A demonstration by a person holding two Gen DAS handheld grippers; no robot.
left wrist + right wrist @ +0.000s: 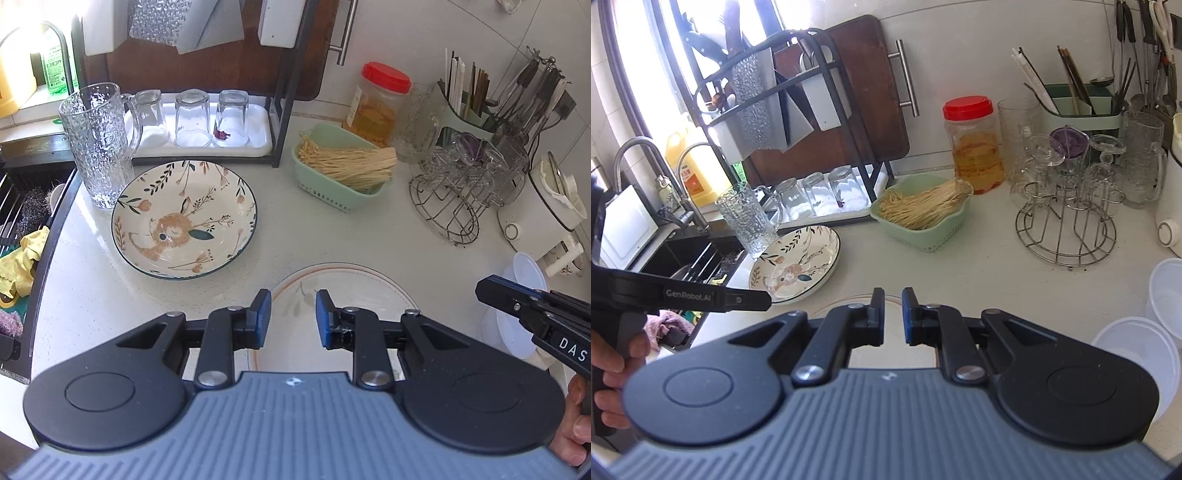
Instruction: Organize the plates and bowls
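Observation:
A deep plate with a rabbit and flower pattern lies on the white counter next to the sink; it also shows in the right wrist view. A white plate with a thin orange rim lies nearer, right under my left gripper, which is open and empty above it. My right gripper hovers over the same plate's edge, jaws a narrow gap apart and empty. Translucent white plastic bowls sit at the right; they also show in the left wrist view.
A textured glass pitcher stands beside the patterned plate. A tray of upturned glasses, a green basket of noodles, a red-lidded jar, a wire glass rack and a cutlery holder line the back. The sink is at the left.

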